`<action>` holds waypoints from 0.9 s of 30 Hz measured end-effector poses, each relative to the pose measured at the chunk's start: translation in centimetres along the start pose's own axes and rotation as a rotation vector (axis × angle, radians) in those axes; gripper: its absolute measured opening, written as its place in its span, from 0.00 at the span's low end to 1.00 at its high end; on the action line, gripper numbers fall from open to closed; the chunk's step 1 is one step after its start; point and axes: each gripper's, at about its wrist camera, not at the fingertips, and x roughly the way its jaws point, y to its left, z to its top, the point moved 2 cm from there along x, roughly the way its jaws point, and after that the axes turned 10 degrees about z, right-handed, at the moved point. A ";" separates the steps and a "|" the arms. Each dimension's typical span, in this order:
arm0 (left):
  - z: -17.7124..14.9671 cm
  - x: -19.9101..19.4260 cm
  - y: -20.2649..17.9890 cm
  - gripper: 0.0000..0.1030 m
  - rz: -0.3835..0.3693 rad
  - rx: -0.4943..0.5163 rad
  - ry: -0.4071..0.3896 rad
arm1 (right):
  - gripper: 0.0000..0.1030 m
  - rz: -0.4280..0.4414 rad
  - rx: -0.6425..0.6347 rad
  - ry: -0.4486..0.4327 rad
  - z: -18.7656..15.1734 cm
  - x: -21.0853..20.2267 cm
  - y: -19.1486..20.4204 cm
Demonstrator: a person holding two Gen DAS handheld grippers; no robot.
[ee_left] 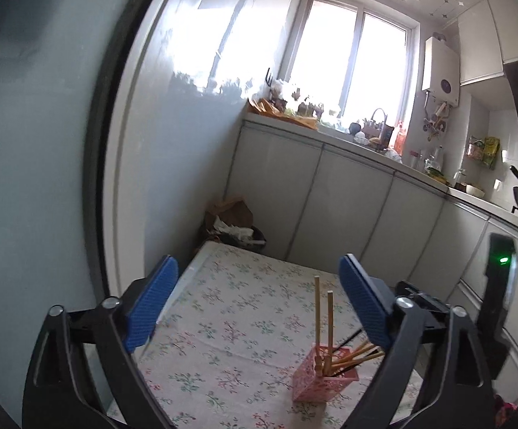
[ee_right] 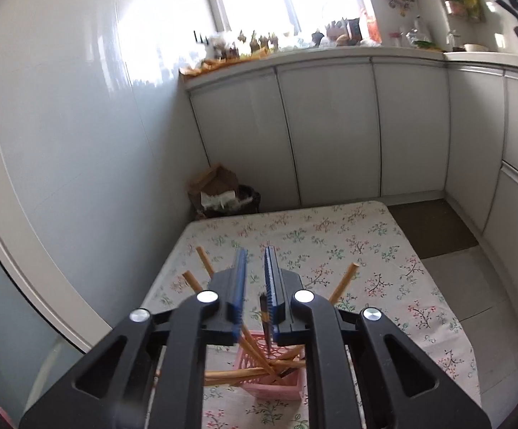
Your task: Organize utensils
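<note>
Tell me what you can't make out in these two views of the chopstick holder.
- Pink holder, right wrist view: mostly hidden behind the right tongs.
- Dark chopstick between those fingers: whether the pads press on it can't be told.
- Chopsticks, left wrist view: tips hidden behind a finger of the left tongs.
- Counter items: too small.

Chopsticks (ee_left: 325,325) stand in holder (ee_left: 325,375) on table (ee_left: 223,321)

The right gripper (ee_right: 255,279) hides the top of the pink holder (ee_right: 277,382) and the middles of the chopsticks (ee_right: 344,282). Things on the far counter (ee_right: 330,52) are too small to tell.
</note>
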 end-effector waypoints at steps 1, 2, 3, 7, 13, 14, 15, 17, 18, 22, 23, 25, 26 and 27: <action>0.0 -0.3 -0.3 0.92 0.018 0.001 -0.010 | 0.23 -0.016 0.002 -0.015 0.2 -1.2 0.0; 0.1 -0.9 -0.6 0.92 0.032 0.003 -0.023 | 0.27 -0.027 0.006 -0.025 0.4 -2.0 0.0; 0.2 -1.5 -1.0 0.92 0.039 0.012 -0.032 | 0.30 -0.043 0.013 -0.035 0.5 -3.5 -0.2; 0.3 -3.7 -3.7 0.93 0.052 0.080 -0.058 | 0.45 -0.105 0.040 -0.060 -0.4 -8.3 -0.7; -0.5 -7.9 -7.3 0.93 0.046 0.108 -0.054 | 0.87 -0.204 0.035 -0.149 -2.3 -16.0 -1.3; -0.6 -8.6 -7.8 0.93 0.051 0.120 -0.056 | 0.91 -0.216 0.036 -0.164 -2.5 -17.1 -1.5; -0.9 -9.7 -8.3 0.93 0.069 0.132 -0.071 | 0.94 -0.234 0.040 -0.190 -2.9 -18.7 -1.7; -1.6 -11.5 -8.9 0.93 0.111 0.145 -0.104 | 0.94 -0.282 0.057 -0.242 -3.8 -21.9 -2.5; -1.9 -12.2 -9.2 0.93 0.132 0.149 -0.121 | 0.94 -0.306 0.070 -0.260 -4.2 -23.1 -2.8; -3.4 -15.6 -10.4 0.93 0.132 0.199 -0.111 | 0.94 -0.374 0.115 -0.241 -5.6 -26.5 -4.2; -3.7 -16.3 -10.6 0.93 0.122 0.200 -0.106 | 0.94 -0.386 0.142 -0.212 -6.2 -27.2 -4.7; -4.0 -17.6 -10.8 0.93 0.108 0.200 -0.105 | 0.94 -0.368 0.176 -0.171 -6.9 -28.0 -5.3; -4.0 -18.1 -11.0 0.93 0.100 0.199 -0.104 | 0.94 -0.362 0.184 -0.152 -7.4 -28.3 -5.5; -4.1 -18.6 -11.1 0.93 0.090 0.200 -0.101 | 0.94 -0.353 0.179 -0.143 -7.6 -28.6 -5.5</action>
